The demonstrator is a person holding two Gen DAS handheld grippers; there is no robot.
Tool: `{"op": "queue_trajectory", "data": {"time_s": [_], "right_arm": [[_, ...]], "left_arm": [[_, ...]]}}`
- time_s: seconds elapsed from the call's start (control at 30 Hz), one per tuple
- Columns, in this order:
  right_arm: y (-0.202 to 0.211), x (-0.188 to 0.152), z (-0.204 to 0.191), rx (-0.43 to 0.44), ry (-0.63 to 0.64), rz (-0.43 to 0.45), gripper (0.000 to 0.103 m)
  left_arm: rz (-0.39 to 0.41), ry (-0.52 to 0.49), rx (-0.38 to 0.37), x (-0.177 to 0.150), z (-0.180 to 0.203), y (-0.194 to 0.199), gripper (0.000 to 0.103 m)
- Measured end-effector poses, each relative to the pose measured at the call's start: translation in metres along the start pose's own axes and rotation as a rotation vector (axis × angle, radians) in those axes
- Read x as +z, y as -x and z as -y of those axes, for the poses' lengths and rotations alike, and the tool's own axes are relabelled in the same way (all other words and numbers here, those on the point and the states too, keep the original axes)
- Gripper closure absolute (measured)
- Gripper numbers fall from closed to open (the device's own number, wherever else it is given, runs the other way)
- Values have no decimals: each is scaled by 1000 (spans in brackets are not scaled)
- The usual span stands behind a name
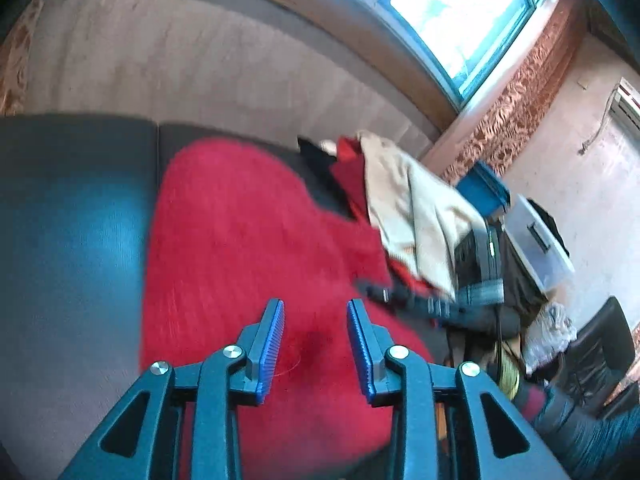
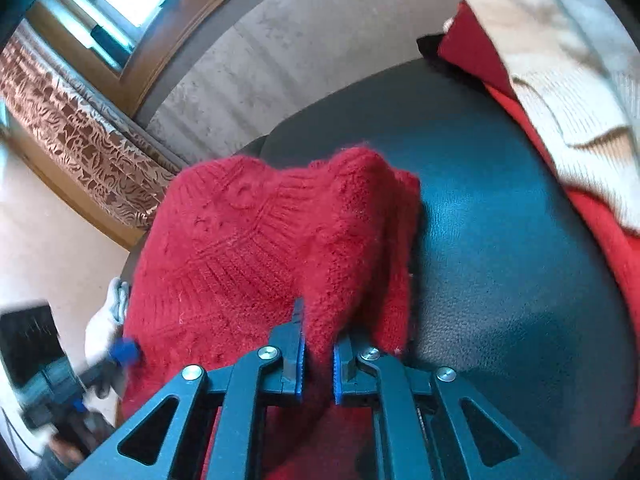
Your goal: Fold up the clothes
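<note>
Red sweater (image 2: 256,248): a fuzzy knitted garment that is lying bunched on the dark sofa seat (image 2: 500,280), its ribbed band and a small knitted flower facing up in the right wrist view. In the left wrist view it is spreading as a broad red patch (image 1: 248,240) across the cushion.
Right gripper (image 2: 318,364): it is clenching a raised fold of the red sweater; the wool is bulging up between the two blue pads (image 2: 300,360), which are pressing in from both sides.
Left gripper (image 1: 316,344): its jaws are standing apart above the sweater, with nothing pinched between the blue ribbed pads (image 1: 272,344); red wool is showing in the gap below them. In the right wrist view it is appearing as a blur at the sweater's left edge (image 2: 120,354), too smeared to read.
Sofa seat: dark leather-like cushions that are carrying the sweater; a seam between two cushions is running just left of the garment in the left wrist view.
Pile of clothes (image 1: 408,208): a cream knitted piece is lying over another red garment, with a black item behind, at the far end of the seat and apart from the gripped fold.
Storage boxes (image 1: 536,240): a blue one and a clear one are sitting beyond the pile, near the wall.
Window (image 1: 452,8): it is glowing bright above a patterned brown border strip.
</note>
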State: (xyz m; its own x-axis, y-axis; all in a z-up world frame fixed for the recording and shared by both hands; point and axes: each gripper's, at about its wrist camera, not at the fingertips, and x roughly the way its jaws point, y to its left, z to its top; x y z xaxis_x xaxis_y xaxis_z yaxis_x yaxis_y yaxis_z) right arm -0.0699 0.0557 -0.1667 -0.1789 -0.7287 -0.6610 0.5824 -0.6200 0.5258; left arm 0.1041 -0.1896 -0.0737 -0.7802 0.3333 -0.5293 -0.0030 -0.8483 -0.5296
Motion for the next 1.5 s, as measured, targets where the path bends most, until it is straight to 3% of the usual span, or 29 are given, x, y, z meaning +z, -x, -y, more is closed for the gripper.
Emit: {"op": "queue_trajectory", "data": {"time_s": [0.13, 0.23, 0.37, 0.43, 0.6, 0.63, 0.7, 0.73, 0.77, 0.83, 1.0, 1.17, 1.2, 1.27, 1.33, 1.43, 1.5], "right_arm": [[2, -2, 7, 29, 9, 16, 95], [9, -3, 2, 15, 53, 20, 92], [44, -4, -33, -75, 237, 84, 79], [61, -8, -53, -52, 328, 102, 78], [68, -38, -94, 24, 535, 18, 77], [66, -46, -98, 22, 568, -8, 77], [53, -64, -91, -65, 628, -82, 77], [45, -70, -80, -120, 619, -127, 80], [45, -75, -63, -112, 573, -135, 80], [58, -76, -40, -31, 474, -75, 82], [58, -76, -42, -46, 470, -64, 82], [82, -57, -46, -18, 383, -77, 79], [91, -50, -53, -23, 395, -40, 74], [108, -37, -66, -33, 418, 37, 55], [116, -20, -80, -47, 439, 136, 29], [101, 4, -97, -58, 436, 209, 12], [80, 18, -104, -74, 419, 211, 10]], "left_arm": [[-6, -36, 46, 33, 2, -36, 69], [-103, -35, 82, 41, -2, -77, 69], [-129, -40, 82, 38, 1, -90, 69], [-129, -14, 69, 36, -2, -92, 69], [-128, -1, 75, 35, -1, -94, 69], [-128, -15, 85, 33, 1, -94, 69], [-125, -47, 95, 27, 3, -94, 69], [-122, -63, 98, 23, 3, -94, 69], [-111, -64, 100, 19, 4, -94, 69], [-81, -59, 107, 12, 7, -93, 69], [-64, -88, 175, 10, 19, -89, 69], [-27, -72, 169, 28, 18, -57, 67], [-9, -83, 173, 34, 17, -49, 67], [23, -92, 182, 47, 11, -37, 65], [50, -84, 199, 59, 2, -29, 62], [60, -32, 226, 77, -19, -28, 61], [41, -9, 219, 84, -24, -37, 59]]}}
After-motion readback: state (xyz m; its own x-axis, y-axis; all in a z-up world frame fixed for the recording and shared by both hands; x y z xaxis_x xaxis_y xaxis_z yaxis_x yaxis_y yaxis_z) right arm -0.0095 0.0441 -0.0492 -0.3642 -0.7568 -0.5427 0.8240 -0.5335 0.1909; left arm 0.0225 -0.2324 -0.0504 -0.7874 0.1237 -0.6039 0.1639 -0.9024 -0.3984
